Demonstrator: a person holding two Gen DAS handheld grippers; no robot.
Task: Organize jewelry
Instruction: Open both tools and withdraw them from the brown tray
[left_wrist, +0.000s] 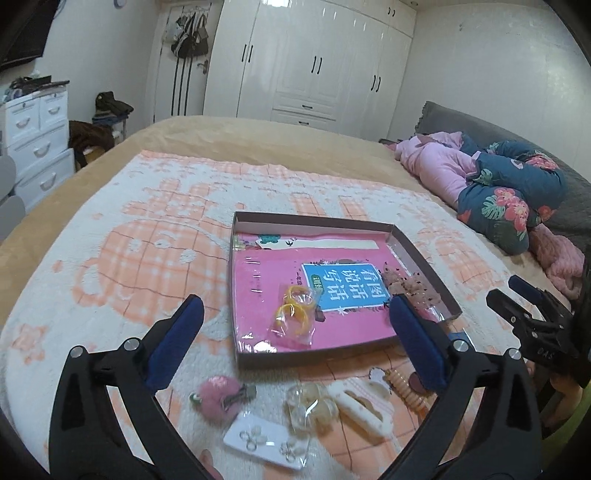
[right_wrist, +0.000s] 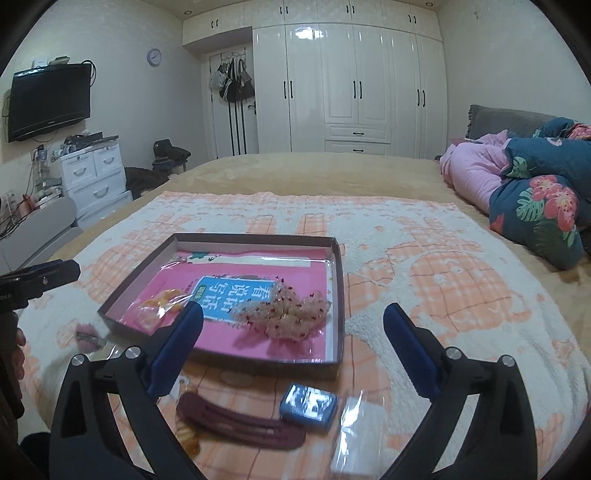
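Low in the left wrist view, the left gripper (left_wrist: 295, 325) stands wide and empty, and the loose pieces lie between its arms at the bottom of the frame: a pink pom-pom clip (left_wrist: 221, 398), a white card of earrings (left_wrist: 266, 445), a clear packet (left_wrist: 311, 408), a cream hair clip (left_wrist: 364, 409) and a ribbed orange clip (left_wrist: 406, 392) toward the lower right. The cream clip's long axis runs from upper left to lower right.

In the right wrist view the right gripper (right_wrist: 293, 325) is also spread wide, holding nothing. Below it, at the bottom centre, lie a dark red hair clip (right_wrist: 240, 424), long axis nearly left to right, and a small blue box (right_wrist: 309, 406) just beside its right end.

Farther up both frames sits the shallow box (right_wrist: 338, 295), already holding a packet of yellow rings (left_wrist: 295, 314) and a pink speckled bundle (right_wrist: 291, 312).

My judgement: each gripper is nearest its own cluster, and every loose piece lies nearer than the box, so the next pick means tipping downward and back.

The card's near corner is cut off, a clear wrapper right of the blue box is hard to read, and motion blur smears the lower left of the right view.
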